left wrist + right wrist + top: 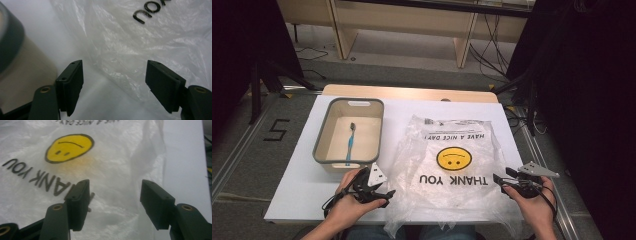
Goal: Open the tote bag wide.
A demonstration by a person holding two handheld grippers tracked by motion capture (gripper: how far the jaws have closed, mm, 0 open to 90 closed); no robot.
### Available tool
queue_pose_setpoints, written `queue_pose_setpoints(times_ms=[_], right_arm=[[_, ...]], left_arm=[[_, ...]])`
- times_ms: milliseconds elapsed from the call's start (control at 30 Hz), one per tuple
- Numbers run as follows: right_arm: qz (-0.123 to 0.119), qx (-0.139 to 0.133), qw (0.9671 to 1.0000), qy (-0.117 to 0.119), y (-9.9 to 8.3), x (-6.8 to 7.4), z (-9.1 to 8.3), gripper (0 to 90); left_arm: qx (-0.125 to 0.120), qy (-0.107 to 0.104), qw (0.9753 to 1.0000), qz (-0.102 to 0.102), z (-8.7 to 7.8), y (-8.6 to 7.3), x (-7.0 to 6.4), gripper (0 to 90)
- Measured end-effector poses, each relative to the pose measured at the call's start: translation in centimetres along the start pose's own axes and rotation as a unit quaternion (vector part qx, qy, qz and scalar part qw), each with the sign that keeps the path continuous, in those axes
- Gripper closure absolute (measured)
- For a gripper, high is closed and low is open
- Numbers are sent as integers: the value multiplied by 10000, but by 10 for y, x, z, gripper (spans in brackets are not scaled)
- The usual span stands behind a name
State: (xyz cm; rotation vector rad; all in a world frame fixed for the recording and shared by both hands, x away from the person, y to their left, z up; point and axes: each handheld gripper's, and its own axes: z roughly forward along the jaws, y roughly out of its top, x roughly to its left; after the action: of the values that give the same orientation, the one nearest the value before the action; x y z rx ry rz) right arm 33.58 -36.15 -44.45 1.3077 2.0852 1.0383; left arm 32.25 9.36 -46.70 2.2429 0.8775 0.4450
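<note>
A clear plastic bag (448,165) with a yellow smiley and "THANK YOU" lies flat on the white table (302,185), its near end hanging over the front edge. My left gripper (384,195) is open at the bag's left edge, its jaws wide apart over crinkled plastic (130,47) with nothing between them. At the bag's right edge my right gripper (498,179) is open too, jaws spread above the plastic (115,170) near the smiley (69,147). A blue toothbrush (349,142) lies in the beige bin (323,150) at the left.
The bin's grey rim and beige wall (15,62) sit close to the left of my left gripper. Bare table (185,160) runs along the bag's right side. Cables and wooden furniture legs (462,50) stand on the floor beyond the table.
</note>
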Motion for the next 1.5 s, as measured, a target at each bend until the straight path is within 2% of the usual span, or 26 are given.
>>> queue_pose_setpoints(times_ms=[67,133,300,333,367,500,533,567,600,700,733,767,800,833,867,900,933,1033,1067,1167,1200,1233,1267,1367,1400,1500], right_arm=[[105,66,9998,-125,-1,-4,0,417],[221,256,9991,-248,-3,-9,1,418],[369,540,9973,-334,-7,-12,4,421],[421,638,9964,-375,-8,-13,5,425],[421,638,9964,-375,-8,-13,5,425],[537,970,9932,-345,-11,-13,7,462],[531,1127,9917,-307,-12,-13,9,509],[531,1127,9917,-307,-12,-13,9,509],[538,1258,9903,-229,-12,-13,10,569],[553,1381,9887,-195,-13,-13,10,629],[548,1475,9875,-130,-14,-14,11,705],[548,1475,9875,-130,-14,-14,11,705],[543,1639,9850,-54,-15,-13,13,766],[543,1639,9850,-54,-15,-13,13,766],[512,1720,9838,-58,-15,-13,13,831],[512,1720,9838,-58,-15,-13,13,831],[541,1796,9822,-32,-14,-13,13,894],[602,1820,9815,-14,-14,-14,12,900],[645,1830,9810,-25,-14,-14,12,900],[668,1822,9810,-42,-13,-14,11,900],[686,1748,9822,-66,-12,-14,10,900],[686,1748,9822,-66,-12,-14,10,900],[696,1658,9836,-114,-11,-14,9,900],[755,1575,9845,-147,-10,-14,7,900],[794,1494,9854,-183,-9,-15,5,900],[832,1434,9860,-200,-9,-16,4,900]], left_arm=[[122,-48,9999,-1,4,1,-3,307],[218,-73,9997,-1,7,1,-6,304],[473,-83,9988,-118,14,1,-8,317],[603,-89,9981,-112,17,2,-9,342],[603,-89,9981,-112,17,2,-9,355],[712,-106,9972,-195,23,6,-11,427],[742,-140,9969,-211,25,9,-12,485],[742,-140,9969,-211,25,9,-12,507],[816,-197,9960,-302,26,11,-12,537],[847,-213,9954,-389,28,13,-11,602],[852,-216,9952,-420,29,15,-10,638],[852,-216,9952,-420,29,15,-10,675],[867,-202,9953,-375,30,17,-9,739],[867,-202,9953,-375,30,17,-9,770],[894,-180,9956,-235,32,19,-9,811],[894,-180,9956,-235,32,19,-9,848],[928,-148,9955,-67,33,22,-10,880],[930,-60,9956,67,35,24,-11,894],[943,69,9953,190,37,27,-10,895],[881,149,9958,205,38,31,-8,896],[782,257,9964,219,39,37,-5,896],[782,257,9964,219,39,37,-5,896],[679,358,9968,231,39,44,-2,896],[579,478,9968,257,41,52,1,896],[495,614,9966,237,42,62,5,897],[474,690,9962,244,43,72,10,896]])
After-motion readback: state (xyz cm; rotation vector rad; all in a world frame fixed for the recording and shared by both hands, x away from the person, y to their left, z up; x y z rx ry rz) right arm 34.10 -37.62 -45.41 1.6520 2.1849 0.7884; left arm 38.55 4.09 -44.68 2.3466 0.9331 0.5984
